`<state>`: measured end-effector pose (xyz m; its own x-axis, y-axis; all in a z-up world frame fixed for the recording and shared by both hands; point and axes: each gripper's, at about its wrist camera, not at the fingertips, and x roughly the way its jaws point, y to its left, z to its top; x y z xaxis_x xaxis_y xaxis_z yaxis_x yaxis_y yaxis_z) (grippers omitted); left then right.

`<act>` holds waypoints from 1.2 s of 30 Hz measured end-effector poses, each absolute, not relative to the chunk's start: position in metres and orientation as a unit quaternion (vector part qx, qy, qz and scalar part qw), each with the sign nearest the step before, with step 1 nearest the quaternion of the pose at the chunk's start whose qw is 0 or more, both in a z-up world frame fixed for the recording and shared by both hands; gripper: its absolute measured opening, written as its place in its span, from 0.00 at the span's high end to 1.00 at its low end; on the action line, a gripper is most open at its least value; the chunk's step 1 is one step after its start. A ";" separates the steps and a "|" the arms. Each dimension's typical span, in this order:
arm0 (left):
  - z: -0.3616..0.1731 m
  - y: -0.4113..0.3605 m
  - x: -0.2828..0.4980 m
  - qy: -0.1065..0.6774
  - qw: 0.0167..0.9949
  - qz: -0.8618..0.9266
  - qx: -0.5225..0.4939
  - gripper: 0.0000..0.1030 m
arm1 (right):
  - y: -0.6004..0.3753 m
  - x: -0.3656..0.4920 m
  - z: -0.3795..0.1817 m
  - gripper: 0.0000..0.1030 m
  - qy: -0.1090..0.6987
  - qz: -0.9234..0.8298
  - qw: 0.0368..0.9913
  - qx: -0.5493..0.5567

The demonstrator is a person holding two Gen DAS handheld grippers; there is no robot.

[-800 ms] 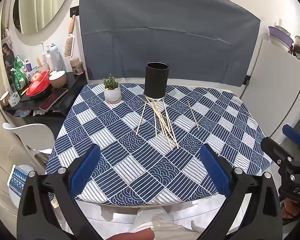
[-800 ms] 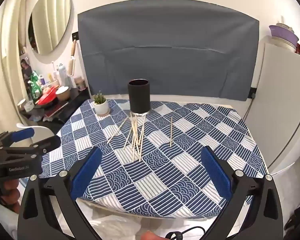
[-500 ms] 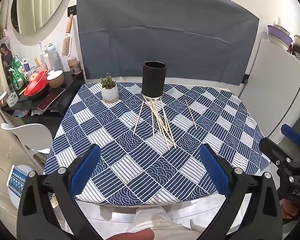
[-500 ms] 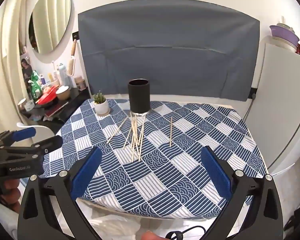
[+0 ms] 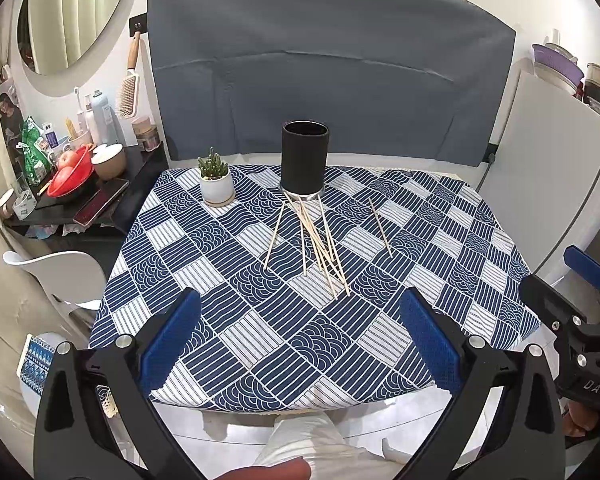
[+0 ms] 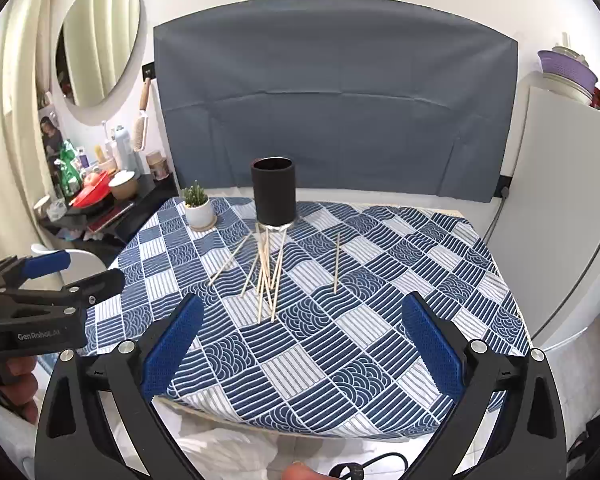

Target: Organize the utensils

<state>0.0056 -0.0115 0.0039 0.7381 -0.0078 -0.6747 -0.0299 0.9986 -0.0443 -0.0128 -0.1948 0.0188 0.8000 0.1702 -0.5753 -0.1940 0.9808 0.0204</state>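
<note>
A black cylindrical holder (image 5: 304, 162) (image 6: 274, 191) stands upright near the back of the table. Several thin wooden sticks (image 5: 318, 246) (image 6: 266, 276) lie fanned out on the cloth just in front of it. One stick (image 5: 380, 227) (image 6: 336, 258) lies apart to the right. My left gripper (image 5: 300, 328) hovers open above the table's near edge, nothing between its blue pads. My right gripper (image 6: 300, 332) is likewise open and empty over the near edge. Each gripper also shows at the side of the other's view.
The table wears a blue and white patterned cloth (image 5: 260, 340) (image 6: 380, 344). A small potted plant (image 5: 216, 182) (image 6: 198, 206) stands left of the holder. A cluttered black side shelf (image 5: 80, 200) and a white chair (image 5: 60, 276) are at left, a white cabinet (image 5: 552, 192) at right.
The left wrist view has shifted slightly, with the table contents sliding up and left a little. The right wrist view is nearly unchanged. Both grippers stay open.
</note>
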 end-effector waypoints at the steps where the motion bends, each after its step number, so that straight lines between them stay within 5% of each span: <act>1: 0.005 -0.012 0.006 0.362 0.932 0.006 -0.024 0.06 | -0.195 -0.013 0.019 0.07 0.301 0.095 0.949 -0.020; 36: 0.005 -0.013 0.017 0.373 0.927 0.011 -0.022 0.06 | -0.189 -0.004 0.019 0.07 0.307 0.109 0.945 -0.032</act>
<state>0.0172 -0.0129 0.0052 0.7213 0.0041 -0.6926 -0.0375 0.9987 -0.0331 -0.0043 -0.1891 0.0189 0.7874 0.1865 -0.5875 -0.2252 0.9743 0.0074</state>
